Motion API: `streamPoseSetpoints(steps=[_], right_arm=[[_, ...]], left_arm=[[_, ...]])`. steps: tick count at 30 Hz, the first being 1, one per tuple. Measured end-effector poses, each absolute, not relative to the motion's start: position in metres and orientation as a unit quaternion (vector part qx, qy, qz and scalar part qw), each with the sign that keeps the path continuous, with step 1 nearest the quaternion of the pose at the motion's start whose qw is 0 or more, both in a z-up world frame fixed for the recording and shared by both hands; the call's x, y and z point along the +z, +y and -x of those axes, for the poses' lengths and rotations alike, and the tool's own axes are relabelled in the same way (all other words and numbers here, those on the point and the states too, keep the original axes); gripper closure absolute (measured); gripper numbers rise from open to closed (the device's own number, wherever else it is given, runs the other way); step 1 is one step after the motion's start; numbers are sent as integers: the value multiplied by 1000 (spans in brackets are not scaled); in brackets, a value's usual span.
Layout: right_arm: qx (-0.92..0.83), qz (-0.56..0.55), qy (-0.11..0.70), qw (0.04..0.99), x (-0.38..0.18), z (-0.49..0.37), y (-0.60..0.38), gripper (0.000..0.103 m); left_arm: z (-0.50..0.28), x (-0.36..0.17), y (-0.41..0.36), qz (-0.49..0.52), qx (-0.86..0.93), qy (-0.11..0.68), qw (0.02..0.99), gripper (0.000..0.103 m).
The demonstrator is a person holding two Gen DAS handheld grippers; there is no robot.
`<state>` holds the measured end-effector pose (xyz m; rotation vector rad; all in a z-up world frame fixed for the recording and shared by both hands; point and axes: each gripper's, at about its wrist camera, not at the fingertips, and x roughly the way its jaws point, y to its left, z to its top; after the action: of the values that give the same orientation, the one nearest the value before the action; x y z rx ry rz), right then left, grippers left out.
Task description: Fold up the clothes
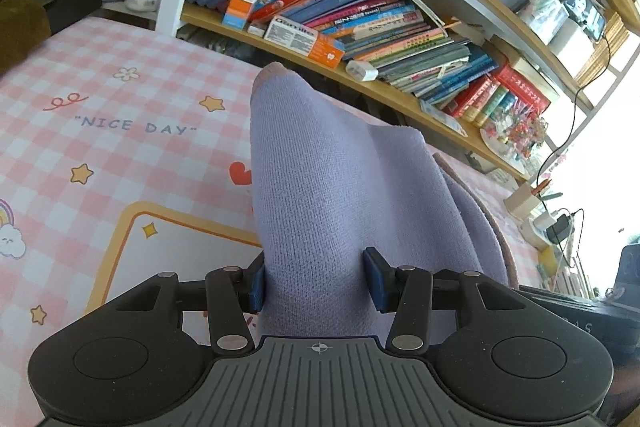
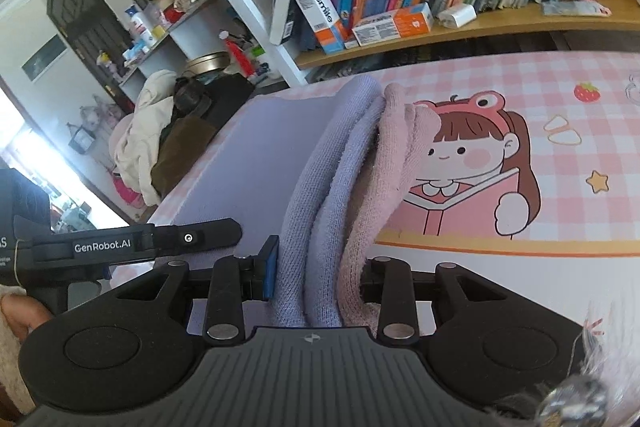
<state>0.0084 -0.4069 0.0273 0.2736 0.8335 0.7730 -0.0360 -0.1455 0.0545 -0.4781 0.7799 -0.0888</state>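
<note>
Left gripper [image 1: 318, 279]: blue-padded jaws clamped on a bunched fold of the lavender knit garment [image 1: 320, 167], which rises between the pads and runs forward in a raised ridge, its far end tipped with a pale pink edge. Right gripper [image 2: 310, 277]: jaws closed on several stacked layers of the same garment [image 2: 320, 195], lavender folds on the left and a pink knit layer [image 2: 394, 155] on the right; only the left blue pad [image 2: 270, 269] is visible, the right one being hidden by fabric. Beyond the right gripper, a flat lavender panel of the garment lies spread on the desk. The garment is therefore held at two points and partly resting on the pink checked desk mat [image 1: 100, 99], printed "NICE DAY" with stars, and in the right wrist view showing a cartoon girl with a book [image 2: 472, 171]. The left gripper's body, marked GenRobot.AI [image 2: 104, 247], sits at the left edge of the right wrist view, just beside the flat panel. Behind the desk, a wooden shelf [image 1: 400, 95] holds leaning books [image 1: 360, 7] and an orange-and-white box [image 1: 306, 41].
</note>
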Motion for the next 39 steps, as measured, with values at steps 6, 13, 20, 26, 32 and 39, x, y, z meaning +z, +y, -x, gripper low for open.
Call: streamPoseSetpoints(steps=[6, 13, 20, 26, 32, 39], right_arm=[[355, -135, 389, 839, 29, -10, -411, 72], [334, -144, 388, 847, 28, -12, -405, 72], [304, -143, 392, 857, 31, -12, -376, 72], [279, -143, 392, 865, 34, -13, -343, 72], [262, -136, 396, 869, 36, -16, -310, 72], [249, -126, 398, 874, 36, -25, -270, 71]], left_arm=[[27, 58, -149, 222, -54, 379, 897, 56], [15, 55, -138, 215, -78, 380, 896, 56], [2, 50, -108, 221, -107, 383, 891, 56], [-9, 45, -79, 221, -132, 385, 886, 56], [-16, 35, -46, 227, -151, 387, 881, 56], [-26, 24, -9, 230, -165, 389, 877, 56]])
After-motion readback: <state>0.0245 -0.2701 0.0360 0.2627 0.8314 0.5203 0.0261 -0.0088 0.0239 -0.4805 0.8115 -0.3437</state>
